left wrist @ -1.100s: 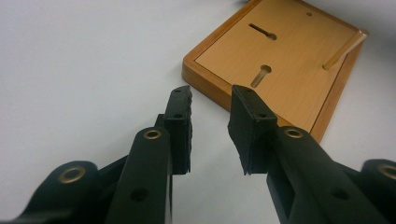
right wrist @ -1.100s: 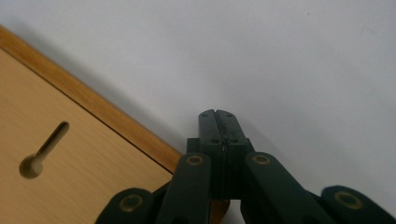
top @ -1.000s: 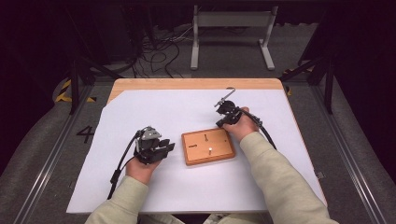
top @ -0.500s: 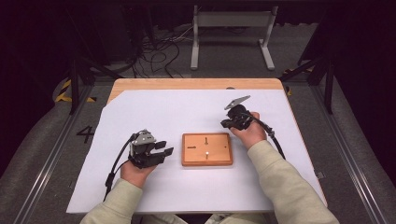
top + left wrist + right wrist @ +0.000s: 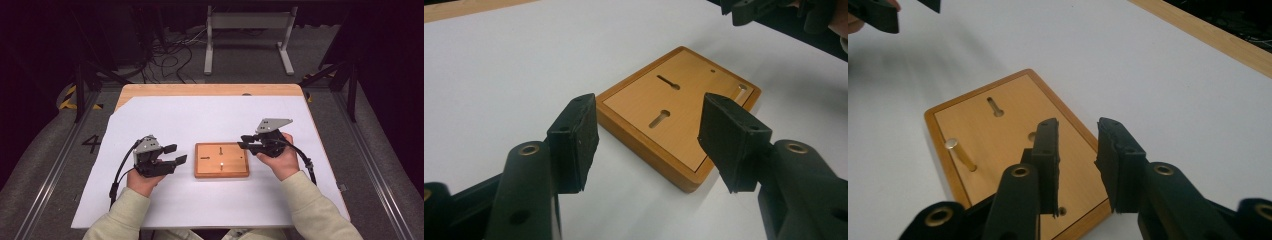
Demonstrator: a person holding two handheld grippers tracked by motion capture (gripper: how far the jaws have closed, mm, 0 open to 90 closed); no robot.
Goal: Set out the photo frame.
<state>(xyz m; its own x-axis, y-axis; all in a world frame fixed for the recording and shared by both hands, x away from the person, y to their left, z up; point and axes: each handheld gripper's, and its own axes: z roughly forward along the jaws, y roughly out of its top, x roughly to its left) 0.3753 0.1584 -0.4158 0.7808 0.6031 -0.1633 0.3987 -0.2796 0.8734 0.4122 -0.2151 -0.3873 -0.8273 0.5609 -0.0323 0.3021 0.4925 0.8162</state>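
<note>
A flat wooden board (image 5: 221, 160) with keyhole slots lies on the white sheet between my two grippers. A short brass peg (image 5: 960, 152) stands upright in it, and shows again as the peg (image 5: 741, 90). My left gripper (image 5: 176, 154) hovers just left of the board. Its jaws have just been opening and stand wide apart in the left gripper (image 5: 650, 107), with nothing between the pads. My right gripper (image 5: 244, 142) is at the board's far right corner. Its jaws have also just been opening and stand a little apart in the right gripper (image 5: 1077, 130), holding nothing.
The white sheet (image 5: 200, 115) covers a wooden table (image 5: 210, 90) whose far edge shows bare. Metal rails (image 5: 55, 165) run along both sides on the floor. A stand's legs (image 5: 247, 45) and cables lie beyond the table.
My right gripper has moved right and toward me, from behind the board to its right corner, and its jaws parted. The left gripper's jaws spread wider. The board now lies square.
</note>
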